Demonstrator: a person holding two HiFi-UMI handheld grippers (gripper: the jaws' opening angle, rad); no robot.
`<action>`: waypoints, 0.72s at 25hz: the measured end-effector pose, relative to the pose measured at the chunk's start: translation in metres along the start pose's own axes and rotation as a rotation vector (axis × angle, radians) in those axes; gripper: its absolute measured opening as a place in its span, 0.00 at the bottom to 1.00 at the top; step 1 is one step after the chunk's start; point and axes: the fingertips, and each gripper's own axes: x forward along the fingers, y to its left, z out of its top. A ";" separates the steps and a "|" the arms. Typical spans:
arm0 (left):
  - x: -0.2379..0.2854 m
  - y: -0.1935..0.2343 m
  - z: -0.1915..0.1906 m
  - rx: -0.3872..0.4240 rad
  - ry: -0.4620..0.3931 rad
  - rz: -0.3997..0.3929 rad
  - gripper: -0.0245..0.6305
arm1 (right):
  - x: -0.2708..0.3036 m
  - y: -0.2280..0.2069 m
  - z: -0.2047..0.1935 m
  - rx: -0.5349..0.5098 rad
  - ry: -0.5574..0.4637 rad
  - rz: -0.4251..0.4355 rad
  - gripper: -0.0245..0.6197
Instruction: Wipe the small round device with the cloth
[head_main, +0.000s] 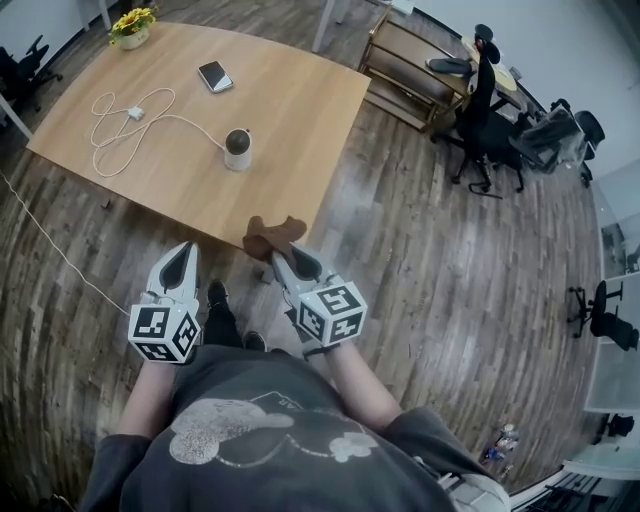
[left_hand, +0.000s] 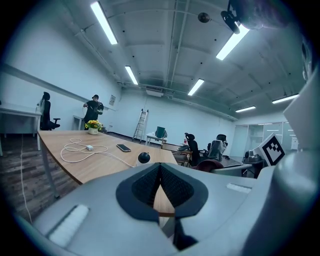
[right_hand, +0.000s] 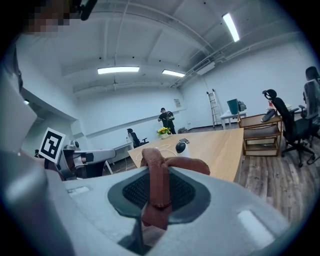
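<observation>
The small round device (head_main: 237, 148), white with a dark top, stands on the wooden table (head_main: 290, 110) and shows far ahead in the left gripper view (left_hand: 144, 158) and the right gripper view (right_hand: 180, 146). My right gripper (head_main: 277, 256) is shut on a brown cloth (head_main: 272, 235) that hangs at the table's near edge; the cloth (right_hand: 159, 176) is pinched between its pads. My left gripper (head_main: 182, 262) is shut with nothing in it, held off the table's near side over the floor.
On the table lie a white cable with a charger (head_main: 131, 115), a phone (head_main: 215, 76) and a pot of yellow flowers (head_main: 132, 27). Office chairs (head_main: 485, 110) and a low wooden shelf (head_main: 410, 70) stand to the right. A person (left_hand: 93, 109) stands far back.
</observation>
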 end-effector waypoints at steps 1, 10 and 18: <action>-0.003 -0.003 0.000 0.001 -0.001 0.000 0.07 | -0.004 0.000 0.000 0.002 -0.004 0.000 0.14; -0.004 -0.020 0.003 0.012 0.003 -0.039 0.07 | -0.019 -0.010 -0.003 0.039 -0.025 -0.054 0.13; 0.006 -0.020 -0.004 -0.012 0.026 -0.053 0.07 | -0.017 -0.025 -0.016 0.059 0.015 -0.109 0.13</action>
